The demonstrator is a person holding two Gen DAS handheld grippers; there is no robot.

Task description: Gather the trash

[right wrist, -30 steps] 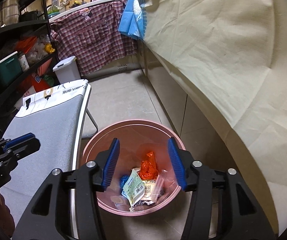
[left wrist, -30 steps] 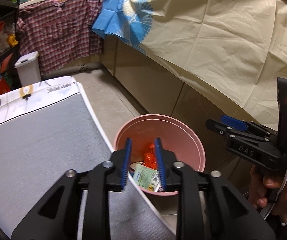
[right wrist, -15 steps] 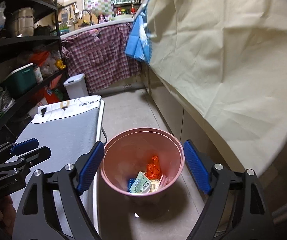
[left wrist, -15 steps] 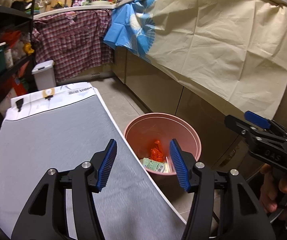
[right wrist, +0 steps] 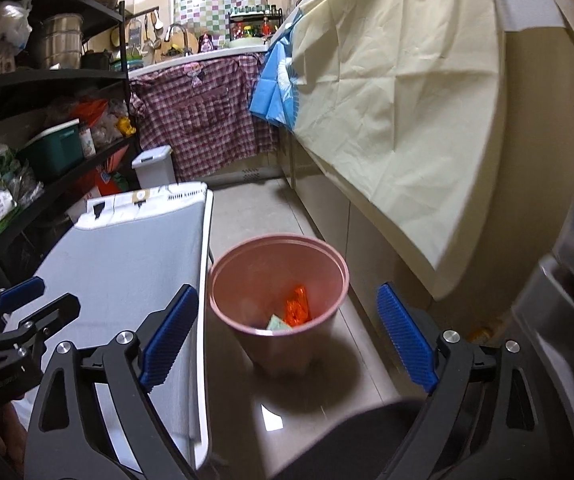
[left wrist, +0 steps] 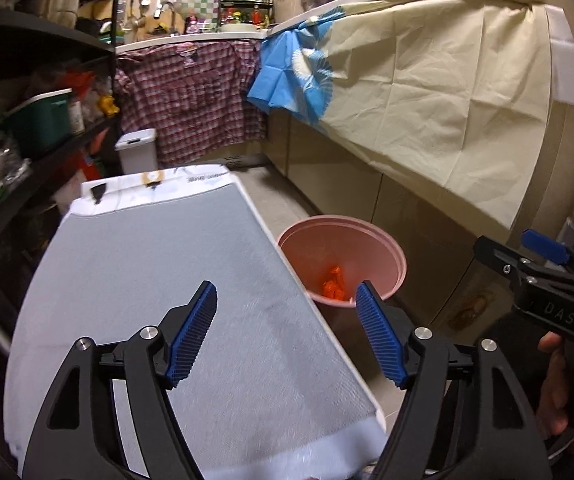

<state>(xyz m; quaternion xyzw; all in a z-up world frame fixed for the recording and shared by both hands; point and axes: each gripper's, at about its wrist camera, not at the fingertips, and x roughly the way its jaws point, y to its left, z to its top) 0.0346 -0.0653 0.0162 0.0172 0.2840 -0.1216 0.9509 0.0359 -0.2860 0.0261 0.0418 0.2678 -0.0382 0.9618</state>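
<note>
A pink trash bin [right wrist: 327,256] stands on the floor beside a grey padded board [right wrist: 127,264]. It holds an orange wrapper [right wrist: 297,312] and a pale green packet [right wrist: 277,323]. The bin also shows in the left wrist view [left wrist: 367,236], with the orange wrapper [left wrist: 333,286] inside. My left gripper [left wrist: 287,328] is open and empty above the near end of the board [left wrist: 167,264]. My right gripper [right wrist: 287,330] is wide open and empty, held back above and in front of the bin. It appears at the right of the left wrist view [left wrist: 527,264].
A cream cloth [right wrist: 399,92] hangs over the counter on the right. A plaid shirt [right wrist: 207,116] and a blue cloth [right wrist: 275,92] hang at the back. A white lidded bin [right wrist: 153,168] and black shelves [right wrist: 27,80] are at the left.
Both grippers have pulled up and back from the bin, which looks smaller and farther. Both have opened wider; the left one was nearly shut a second ago.
</note>
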